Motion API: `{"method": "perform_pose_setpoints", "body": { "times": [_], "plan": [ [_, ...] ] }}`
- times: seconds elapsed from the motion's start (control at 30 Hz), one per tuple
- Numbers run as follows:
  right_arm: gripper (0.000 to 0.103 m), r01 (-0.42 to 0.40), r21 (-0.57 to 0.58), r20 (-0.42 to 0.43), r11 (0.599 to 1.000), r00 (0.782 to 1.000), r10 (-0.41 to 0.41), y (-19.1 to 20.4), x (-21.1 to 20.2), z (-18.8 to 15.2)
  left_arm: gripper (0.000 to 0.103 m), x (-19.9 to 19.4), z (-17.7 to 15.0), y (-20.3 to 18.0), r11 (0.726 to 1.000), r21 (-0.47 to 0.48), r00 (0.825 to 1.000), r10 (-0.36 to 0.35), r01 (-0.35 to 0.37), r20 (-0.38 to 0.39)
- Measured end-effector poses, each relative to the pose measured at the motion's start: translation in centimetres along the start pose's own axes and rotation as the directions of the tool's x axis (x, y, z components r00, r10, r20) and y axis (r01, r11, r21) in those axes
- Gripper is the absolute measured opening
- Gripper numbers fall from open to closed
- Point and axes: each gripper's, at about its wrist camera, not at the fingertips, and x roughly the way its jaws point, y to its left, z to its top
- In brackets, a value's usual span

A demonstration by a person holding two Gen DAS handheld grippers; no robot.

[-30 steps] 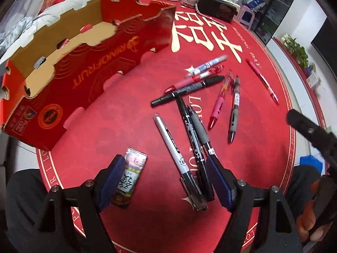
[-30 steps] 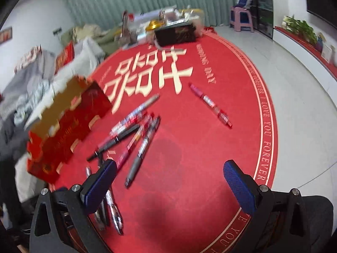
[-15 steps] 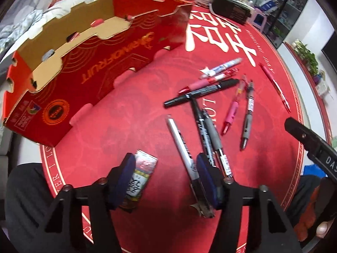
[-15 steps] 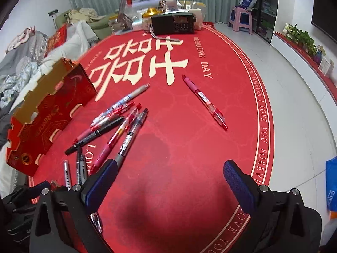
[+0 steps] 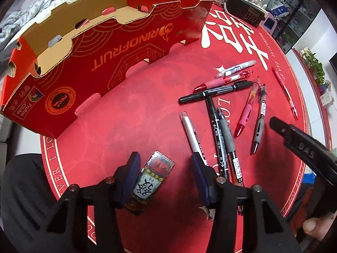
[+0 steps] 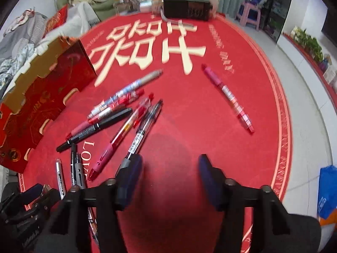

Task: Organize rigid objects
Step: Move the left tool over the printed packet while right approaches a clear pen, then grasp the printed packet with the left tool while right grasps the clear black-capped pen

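Observation:
Several pens and markers lie on a round red table: a black marker (image 5: 214, 91), a silver marker (image 5: 192, 135), a grey-grip pen (image 5: 226, 136), a pink pen (image 5: 246, 109) and a lone pink pen (image 5: 284, 92) at the right. A small printed packet (image 5: 150, 180) lies between the jaws of my open left gripper (image 5: 166, 175), against the left finger. My right gripper (image 6: 169, 172) is open and empty over bare tabletop, its left finger beside a grey pen (image 6: 145, 127). An open red cardboard box (image 5: 94, 48) stands at the left.
A black radio (image 6: 187, 10) and jars stand at the table's far edge. Bedding and clothes lie beyond the box. The table edge (image 6: 286, 126) drops to white floor at the right, with a blue bag (image 6: 327, 191) below.
Both grippers have narrowed their jaws but stay open. The left gripper has moved forward so the packet sits between its fingers. The right gripper has come closer to the pens.

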Motion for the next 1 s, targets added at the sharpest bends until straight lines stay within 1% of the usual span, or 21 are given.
{"method": "perform_pose_setpoints", "body": {
  "times": [0.03,0.1,0.17,0.23,0.3,0.37,0.4,0.47,0.57,0.67,0.77,0.87,0.93,0.97,1.0],
  "plan": [
    [0.057,-0.013,0.003,-0.012,1.0,1.0,0.013,0.1,0.3,0.0,0.053,0.0,0.0,0.1,1.0,-0.012,1.0,0.011,-0.011,-0.005],
    [0.057,-0.024,-0.009,-0.007,1.0,1.0,0.024,0.5,0.3,-0.2,0.053,-0.2,-0.2,0.7,0.999,-0.04,1.0,-0.017,0.017,-0.013],
    [0.057,-0.02,-0.025,0.006,0.999,1.0,0.02,0.8,0.2,-0.2,0.053,-0.4,-0.2,0.8,1.0,-0.027,1.0,-0.002,0.002,-0.012],
    [0.057,-0.031,-0.017,-0.001,0.999,1.0,0.031,0.8,0.4,0.0,0.053,0.1,-0.2,0.6,1.0,0.021,0.999,0.002,-0.002,-0.037],
    [0.057,-0.052,-0.003,-0.011,0.999,0.999,0.052,0.7,0.6,0.2,0.054,0.1,-0.5,-0.3,0.994,0.107,0.999,0.029,-0.025,-0.033],
    [0.057,-0.049,-0.001,-0.014,0.999,0.999,0.049,0.8,0.7,0.4,0.055,0.2,-0.9,-1.1,0.978,0.202,0.998,0.051,-0.044,-0.03],
    [0.057,-0.057,0.002,-0.016,0.998,0.998,0.057,0.8,0.7,0.4,0.056,0.3,-0.9,-1.4,0.968,0.248,0.999,0.034,-0.025,-0.034],
    [0.057,-0.094,0.017,-0.016,0.995,0.995,0.094,0.5,0.6,0.6,0.057,0.3,-0.6,-1.0,0.967,0.253,0.999,0.017,-0.005,-0.046],
    [0.057,-0.084,0.023,0.011,0.996,0.996,0.084,-0.3,-0.1,0.6,0.057,0.2,-0.9,-0.9,0.955,0.297,0.999,0.014,0.0,-0.043],
    [0.057,-0.118,0.018,-0.001,0.993,0.993,0.118,-0.7,0.0,0.5,0.057,0.2,-1.0,-1.0,0.946,0.323,0.999,0.005,0.01,-0.046],
    [0.057,-0.108,-0.001,-0.005,0.994,0.994,0.108,-0.4,0.0,0.2,0.059,0.3,-1.1,-1.1,0.941,0.338,0.999,-0.002,0.015,-0.038],
    [0.057,-0.108,-0.004,-0.011,0.994,0.994,0.108,0.0,-0.1,0.2,0.063,0.4,-1.2,-1.2,0.94,0.341,1.0,0.002,0.008,-0.029],
    [0.057,-0.09,-0.017,-0.012,0.996,0.996,0.09,0.6,-0.2,0.2,0.071,0.5,-1.2,-1.0,0.942,0.334,1.0,0.007,0.003,-0.027],
    [0.057,-0.073,-0.026,-0.016,0.997,0.997,0.073,1.1,-0.1,0.4,0.078,0.7,-1.0,-0.6,0.95,0.314,0.999,0.013,-0.003,-0.03],
    [0.057,-0.057,-0.028,-0.021,0.998,0.998,0.057,1.5,0.1,0.6,0.08,0.7,-0.9,-0.2,0.953,0.303,0.999,0.009,0.001,-0.031]
  ]
}}
